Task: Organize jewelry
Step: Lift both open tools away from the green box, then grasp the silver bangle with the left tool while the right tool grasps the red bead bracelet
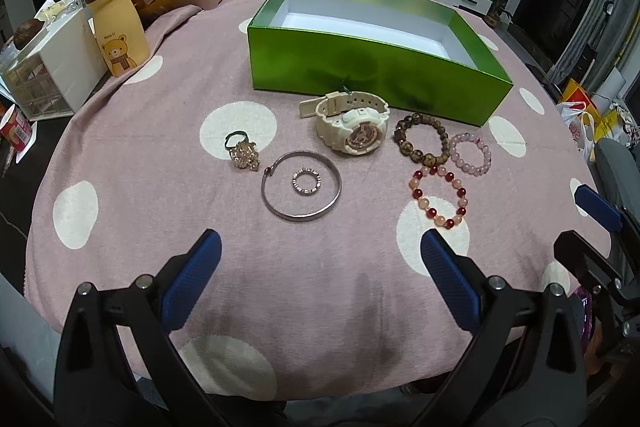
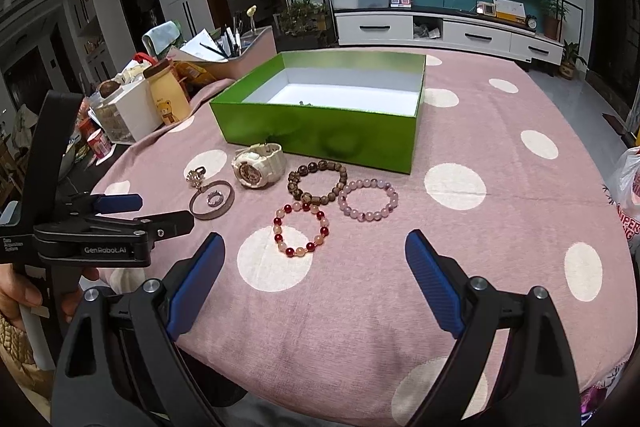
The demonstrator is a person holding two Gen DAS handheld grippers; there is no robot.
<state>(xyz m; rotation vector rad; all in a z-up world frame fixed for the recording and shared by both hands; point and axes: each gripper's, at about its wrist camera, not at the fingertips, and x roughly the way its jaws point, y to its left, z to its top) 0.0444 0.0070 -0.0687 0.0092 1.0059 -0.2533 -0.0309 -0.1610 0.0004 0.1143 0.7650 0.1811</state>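
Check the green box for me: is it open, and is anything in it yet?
Open: the green box has no lid on it. Its white floor looks nearly bare, but a small dark speck shows near the front wall; what it is, cannot tell.

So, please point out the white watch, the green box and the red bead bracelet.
white watch [image 1: 356,137]: left wrist view, on its face.
green box [image 1: 360,79]: left wrist view, front wall.
red bead bracelet [image 2: 279,237]: right wrist view, a red bead.

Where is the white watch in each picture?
Left wrist view: the white watch lies just above the middle, in front of the green box.
Right wrist view: the white watch lies left of the middle, by the box's near left corner.
Shared landmark: the green box.
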